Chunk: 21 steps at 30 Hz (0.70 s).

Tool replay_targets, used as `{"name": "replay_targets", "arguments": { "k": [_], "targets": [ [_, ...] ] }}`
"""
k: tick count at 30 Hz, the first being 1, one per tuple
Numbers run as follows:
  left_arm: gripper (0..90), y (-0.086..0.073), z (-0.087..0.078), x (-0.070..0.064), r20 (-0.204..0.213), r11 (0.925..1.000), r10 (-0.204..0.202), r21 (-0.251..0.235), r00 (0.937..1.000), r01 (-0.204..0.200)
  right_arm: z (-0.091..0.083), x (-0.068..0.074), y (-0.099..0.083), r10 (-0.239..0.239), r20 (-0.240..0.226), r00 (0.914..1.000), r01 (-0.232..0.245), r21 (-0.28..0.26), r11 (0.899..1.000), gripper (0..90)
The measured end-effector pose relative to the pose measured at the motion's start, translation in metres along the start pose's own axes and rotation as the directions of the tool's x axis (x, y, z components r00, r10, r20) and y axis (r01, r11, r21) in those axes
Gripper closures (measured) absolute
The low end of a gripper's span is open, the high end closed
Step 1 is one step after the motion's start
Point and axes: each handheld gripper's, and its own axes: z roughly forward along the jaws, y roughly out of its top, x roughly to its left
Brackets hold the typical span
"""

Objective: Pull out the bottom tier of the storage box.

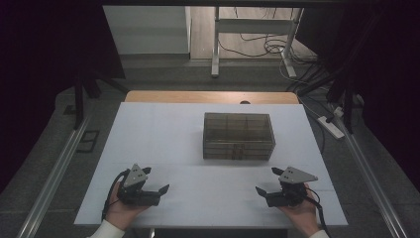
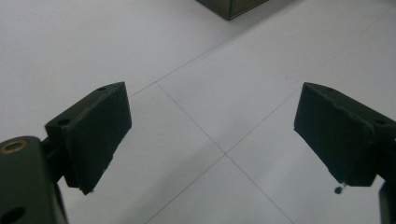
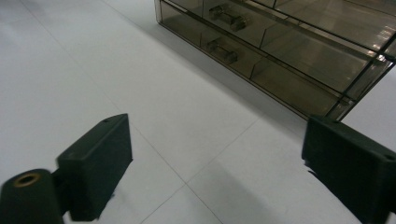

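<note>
A smoky see-through box of small drawers (image 1: 238, 136) stands in the middle of the white table top (image 1: 163, 134), with its drawer fronts toward me. In the right gripper view the drawer box (image 3: 299, 51) shows two small knob handles (image 3: 223, 49); the drawers look shut. My left gripper (image 1: 156, 180) rests near the front left of the table, held in a hand, its jaws wide apart over bare white surface (image 2: 212, 116). My right gripper (image 1: 267, 181) sits near the front right, also open and holding nothing (image 3: 217, 144). A corner of the box (image 2: 231, 7) shows in the left gripper view.
A wooden strip (image 1: 211, 96) borders the table's far edge. Metal rails (image 1: 54, 173) run along both sides on the floor. A power strip (image 1: 331, 126) and cables lie at the right, and a desk frame (image 1: 216, 44) stands behind.
</note>
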Motion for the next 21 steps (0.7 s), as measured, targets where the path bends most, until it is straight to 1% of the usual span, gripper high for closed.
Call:
{"name": "replay_targets", "arguments": {
  "k": [3, 6, 11, 12, 13, 21],
  "targets": [
    [10.3, -0.0002, 0.0005, 0.0000, 0.000, 1.0000, 0.000, 0.002, 1.0000, 0.000, 0.0020, 0.0009, 0.0001, -0.014, 0.008, 0.9999, 0.014, 0.002, 1.000, 11.3],
    [10.3, -0.0003, 0.0009, 0.0000, 0.000, 1.0000, 0.001, 0.004, 1.0000, -0.001, 0.0034, 0.0015, 0.0002, -0.018, 0.013, 0.9998, 0.017, 0.008, 1.000, 11.5],
    [10.3, -0.0006, 0.0017, -0.0006, 0.004, 1.0000, 0.007, 0.005, 1.0000, -0.007, 0.0062, 0.0044, 0.0014, -0.050, 0.026, 0.9984, 0.049, 0.023, 0.999, 11.8],
    [10.3, -0.0006, 0.0017, -0.0006, 0.004, 1.0000, 0.007, 0.005, 1.0000, -0.007, 0.0062, 0.0044, 0.0014, -0.050, 0.026, 0.9984, 0.049, 0.023, 0.999, 11.8],
    [10.3, -0.0005, 0.0018, -0.0008, 0.003, 1.0000, 0.007, 0.004, 1.0000, -0.007, 0.0066, 0.0048, 0.0015, -0.064, 0.030, 0.9975, 0.063, 0.025, 0.998, 11.8],
    [10.3, -0.0005, 0.0028, -0.0008, 0.006, 0.9999, 0.008, 0.009, 1.0000, -0.008, 0.0095, 0.0059, 0.0020, -0.082, 0.039, 0.9959, 0.081, 0.043, 0.996, 12.1]
  ]
}}
